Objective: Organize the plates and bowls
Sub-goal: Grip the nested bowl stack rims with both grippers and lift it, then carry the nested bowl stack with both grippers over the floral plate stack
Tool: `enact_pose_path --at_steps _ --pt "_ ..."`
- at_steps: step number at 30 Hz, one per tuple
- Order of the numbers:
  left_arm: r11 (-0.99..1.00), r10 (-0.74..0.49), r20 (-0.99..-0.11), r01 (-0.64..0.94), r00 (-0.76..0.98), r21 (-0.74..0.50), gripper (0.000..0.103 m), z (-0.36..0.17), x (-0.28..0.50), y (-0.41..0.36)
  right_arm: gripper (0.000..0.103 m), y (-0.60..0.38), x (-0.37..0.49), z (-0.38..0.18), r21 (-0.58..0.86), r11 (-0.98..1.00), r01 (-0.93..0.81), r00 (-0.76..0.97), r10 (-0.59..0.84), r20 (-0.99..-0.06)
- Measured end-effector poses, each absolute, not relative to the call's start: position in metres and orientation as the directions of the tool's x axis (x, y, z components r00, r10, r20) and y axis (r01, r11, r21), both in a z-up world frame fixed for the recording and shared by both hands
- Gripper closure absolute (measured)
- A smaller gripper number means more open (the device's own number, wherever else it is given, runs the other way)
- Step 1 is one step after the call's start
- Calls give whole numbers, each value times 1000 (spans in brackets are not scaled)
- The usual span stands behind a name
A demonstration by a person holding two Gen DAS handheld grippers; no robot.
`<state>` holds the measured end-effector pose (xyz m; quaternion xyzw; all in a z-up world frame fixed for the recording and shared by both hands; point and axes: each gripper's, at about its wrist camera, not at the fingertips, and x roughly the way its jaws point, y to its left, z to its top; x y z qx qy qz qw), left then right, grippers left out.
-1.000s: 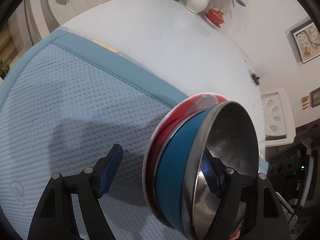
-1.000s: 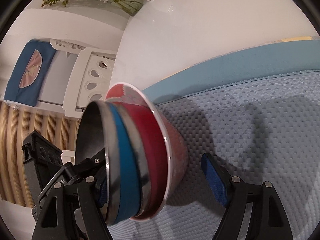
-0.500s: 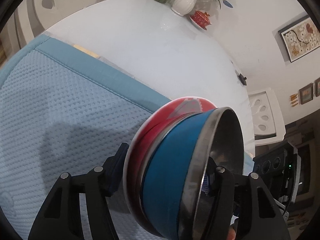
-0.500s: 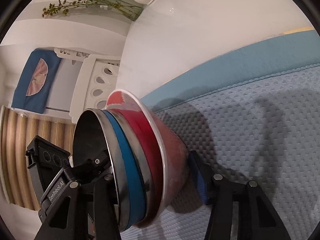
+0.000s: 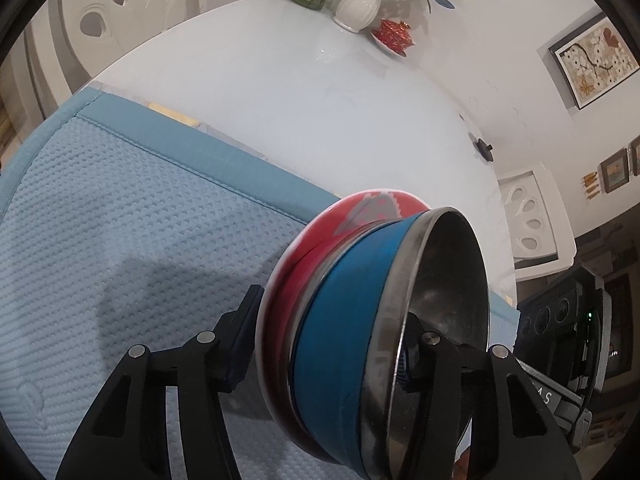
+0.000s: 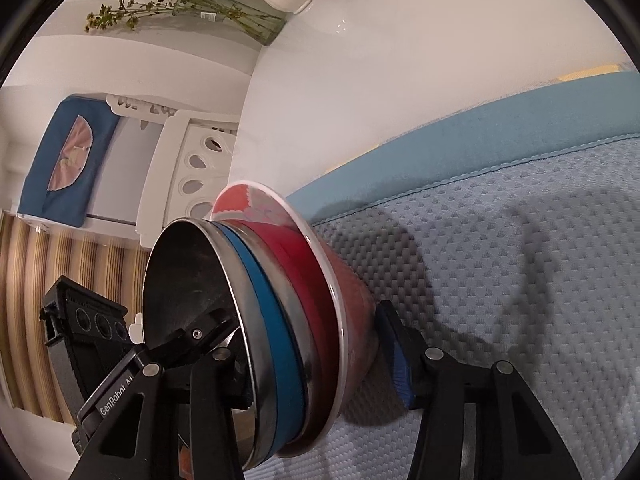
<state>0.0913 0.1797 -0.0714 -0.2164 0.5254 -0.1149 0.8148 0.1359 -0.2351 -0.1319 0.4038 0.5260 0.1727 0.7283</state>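
Over the blue mat (image 5: 120, 240), the stack of bowls (image 5: 360, 320) lies tipped sideways. The left hand-held gripper (image 5: 324, 354) is closing across it; the right hand-held gripper (image 6: 316, 364) clamps it too. Uneven squeeze could let nested bowls slide apart.

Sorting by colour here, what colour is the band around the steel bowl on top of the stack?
Blue band, clearest in the left wrist view.

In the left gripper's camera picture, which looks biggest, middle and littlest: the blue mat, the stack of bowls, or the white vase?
1. Blue mat, it fills most of the picture.
2. Stack of bowls, though it sits right by the camera, which makes it look bigger.
3. White vase, far back on the table, so it only looks tiny.
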Motion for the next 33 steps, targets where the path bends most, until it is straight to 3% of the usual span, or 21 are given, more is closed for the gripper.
enact_pose_path --at_steps 33 --pt "865 -378 -797 -127 470 -485 52 -16 16 162 54 -250 90 -64 790 606 94 374 714 -592"
